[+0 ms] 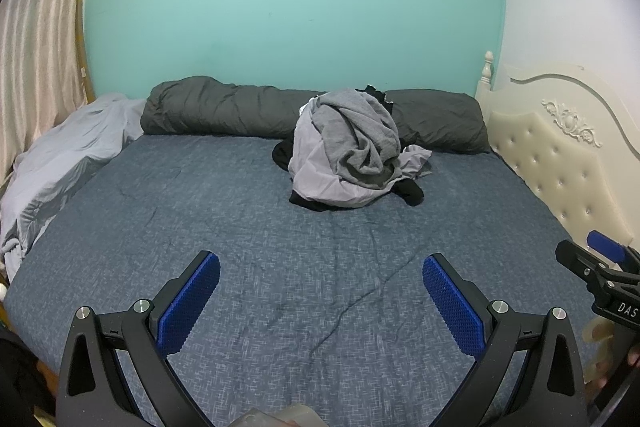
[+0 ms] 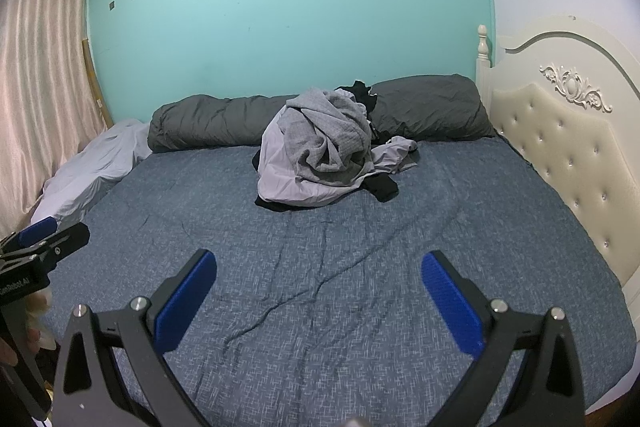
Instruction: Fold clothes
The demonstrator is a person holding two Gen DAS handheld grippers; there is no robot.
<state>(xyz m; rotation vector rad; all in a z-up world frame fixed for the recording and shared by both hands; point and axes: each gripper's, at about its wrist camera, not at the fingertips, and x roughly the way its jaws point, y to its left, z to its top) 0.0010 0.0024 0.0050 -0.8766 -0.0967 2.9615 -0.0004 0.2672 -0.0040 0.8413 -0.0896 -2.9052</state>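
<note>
A heap of clothes lies on the far middle of the blue bed: a grey garment on top, a pale lilac one under it, black pieces at the edges. It also shows in the right wrist view. My left gripper is open and empty over the near part of the bed, well short of the heap. My right gripper is open and empty too, beside the left one. Each gripper shows at the edge of the other's view: the right gripper and the left gripper.
The blue bedspread covers the bed. A rolled dark grey duvet lies along the teal wall. A pale crumpled sheet sits at the left by the curtain. A cream tufted headboard stands at the right.
</note>
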